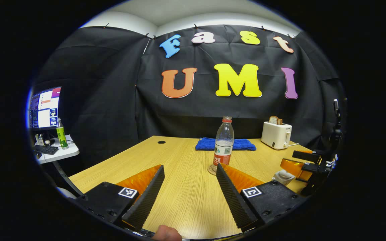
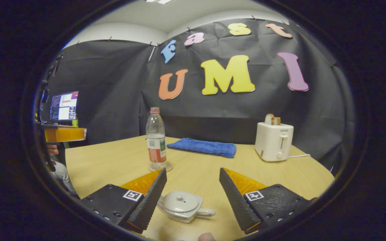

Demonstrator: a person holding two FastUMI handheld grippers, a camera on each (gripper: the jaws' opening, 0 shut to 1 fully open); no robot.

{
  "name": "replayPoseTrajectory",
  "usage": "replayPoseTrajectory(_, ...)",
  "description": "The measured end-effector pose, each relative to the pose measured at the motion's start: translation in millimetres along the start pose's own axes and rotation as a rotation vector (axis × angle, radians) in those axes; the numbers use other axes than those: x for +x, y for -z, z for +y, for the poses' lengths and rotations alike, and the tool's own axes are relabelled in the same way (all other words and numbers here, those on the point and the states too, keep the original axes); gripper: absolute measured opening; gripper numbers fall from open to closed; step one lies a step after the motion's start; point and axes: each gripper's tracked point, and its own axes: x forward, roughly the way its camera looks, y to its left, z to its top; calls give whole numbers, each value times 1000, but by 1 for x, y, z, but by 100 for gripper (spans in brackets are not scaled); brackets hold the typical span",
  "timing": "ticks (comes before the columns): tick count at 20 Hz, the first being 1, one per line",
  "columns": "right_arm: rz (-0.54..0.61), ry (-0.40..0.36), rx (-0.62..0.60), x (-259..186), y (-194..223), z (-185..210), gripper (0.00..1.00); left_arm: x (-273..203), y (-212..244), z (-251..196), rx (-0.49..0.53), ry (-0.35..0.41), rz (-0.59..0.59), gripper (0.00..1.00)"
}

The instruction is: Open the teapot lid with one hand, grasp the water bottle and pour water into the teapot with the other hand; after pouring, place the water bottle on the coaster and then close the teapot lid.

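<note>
Wood-grain table lies under both grippers, left gripper spread wide and empty toward the water bottle, right gripper equally wide, straddling the white teapot untouched

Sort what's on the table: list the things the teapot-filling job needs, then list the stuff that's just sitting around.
Needed for the job:
water bottle, standing on the coaster
teapot, lid on
left gripper and right gripper, both open and holding nothing

Just lying about:
blue towel
toaster with bread in it
</note>
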Motion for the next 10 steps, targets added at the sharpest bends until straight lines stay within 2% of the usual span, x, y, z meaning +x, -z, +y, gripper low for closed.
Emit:
replayPoseTrajectory(4, -51, 95, 14, -27, -26, -22, 94, -3, -15, -27, -9, 19, -47, 97)
replayPoseTrajectory(10, -132, 252, -41, -99, -72, -60, 94, -7, -49, -95, -29, 108, -114, 98)
